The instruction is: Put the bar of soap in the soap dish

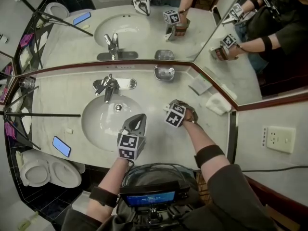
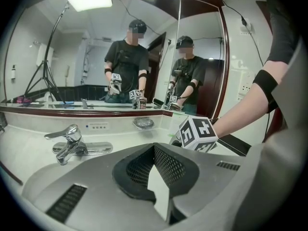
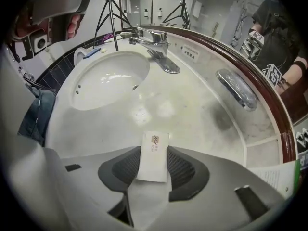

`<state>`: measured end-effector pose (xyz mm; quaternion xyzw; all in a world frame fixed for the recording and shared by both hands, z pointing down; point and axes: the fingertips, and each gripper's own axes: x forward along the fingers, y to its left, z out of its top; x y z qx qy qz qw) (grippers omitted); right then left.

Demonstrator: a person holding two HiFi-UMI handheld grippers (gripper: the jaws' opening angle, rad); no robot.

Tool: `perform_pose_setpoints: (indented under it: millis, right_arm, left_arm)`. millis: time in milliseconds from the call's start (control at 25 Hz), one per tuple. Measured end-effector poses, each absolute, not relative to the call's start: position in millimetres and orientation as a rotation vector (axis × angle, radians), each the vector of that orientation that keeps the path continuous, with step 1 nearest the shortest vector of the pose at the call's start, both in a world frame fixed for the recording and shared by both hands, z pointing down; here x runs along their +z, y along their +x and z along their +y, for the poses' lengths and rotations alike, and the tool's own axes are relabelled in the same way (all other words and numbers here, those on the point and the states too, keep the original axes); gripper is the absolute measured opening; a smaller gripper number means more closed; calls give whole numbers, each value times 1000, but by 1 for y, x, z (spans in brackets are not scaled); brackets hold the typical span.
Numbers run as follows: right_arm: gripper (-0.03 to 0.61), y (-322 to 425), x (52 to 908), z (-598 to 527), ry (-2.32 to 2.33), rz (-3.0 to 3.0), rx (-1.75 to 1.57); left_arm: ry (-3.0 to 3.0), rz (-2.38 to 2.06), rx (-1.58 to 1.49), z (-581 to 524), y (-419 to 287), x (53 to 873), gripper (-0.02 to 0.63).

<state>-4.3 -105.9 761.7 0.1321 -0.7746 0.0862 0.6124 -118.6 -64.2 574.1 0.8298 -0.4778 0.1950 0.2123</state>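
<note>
My right gripper [image 3: 153, 152] is pointing steeply down at the counter [image 3: 192, 105]. Its jaws are standing at a middling width with the white wrapped soap [image 3: 155, 144] between them. Both pads seem to be touching its long sides, though I cannot tell whether it is resting on the counter or hanging just clear of it. The soap is sitting just right of the basin [image 3: 108, 78], well apart from the dish [image 3: 236, 89], which is lying against the mirror's foot to the right of the faucet [image 3: 154, 40]. My left gripper [image 2: 154, 146] is hovering over the basin's near rim, jaws pressed together on nothing. A phone [image 1: 61, 146] is lying at the counter's left end.
</note>
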Motion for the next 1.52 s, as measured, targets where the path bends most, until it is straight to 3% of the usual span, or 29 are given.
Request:
perform_pose_setpoints:
  millis: [320,720,1200,1520]
  right_arm:
    - [183,1,744,-108,374,-1854,240]
    - [183,11,645,-130,660,-2106,291]
    - [183,74,557,-107,1116,-2439,517]
    - [183,78,549,-94,1137,-2448,461]
  left_arm:
    - [2312,-1318,554,-60,-114,576,2]
    - [2376,-1315,563,-68,-102,557,2]
    - [2448,-1314,579,-76,-88,541,2]
    - [2472,-1298,589,-75,-77,538,2]
